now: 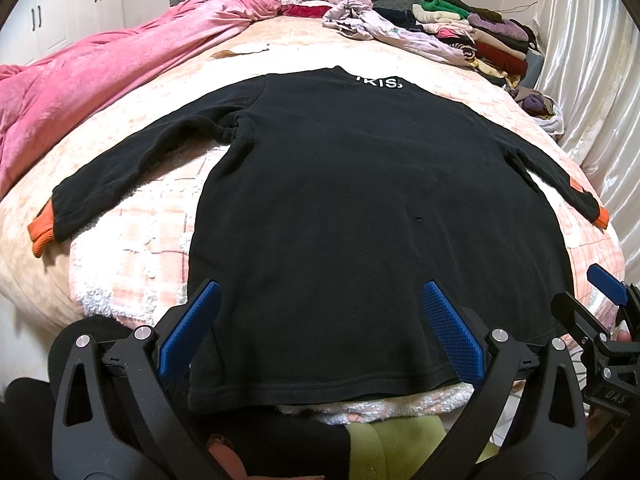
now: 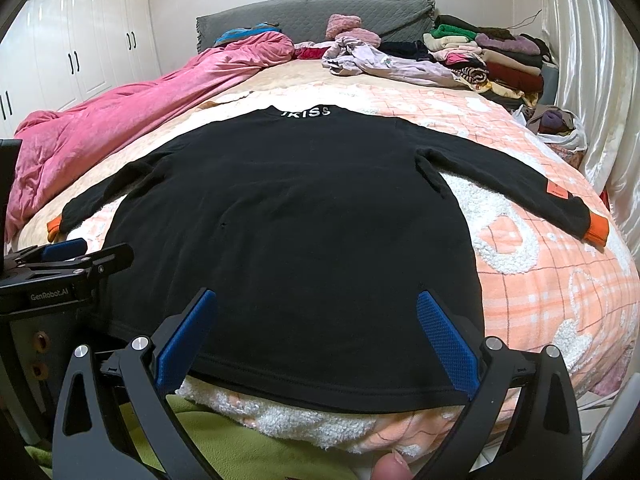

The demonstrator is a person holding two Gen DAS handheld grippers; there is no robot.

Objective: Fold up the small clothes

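A black long-sleeved top (image 1: 360, 200) with orange cuffs lies flat on the bed, sleeves spread out, collar with white letters at the far end; it also shows in the right wrist view (image 2: 296, 216). My left gripper (image 1: 320, 292) is open and empty, just above the hem's left part. My right gripper (image 2: 316, 300) is open and empty, above the hem's right part. The right gripper also shows at the right edge of the left wrist view (image 1: 608, 284), and the left gripper at the left edge of the right wrist view (image 2: 68, 252).
The bed carries a peach checked blanket (image 2: 540, 264). A pink quilt (image 1: 92, 76) lies along the left side. A crumpled lilac garment (image 1: 380, 24) and stacks of folded clothes (image 1: 480, 32) sit at the far right by the grey headboard (image 2: 312, 16). Curtains (image 1: 592, 64) hang on the right.
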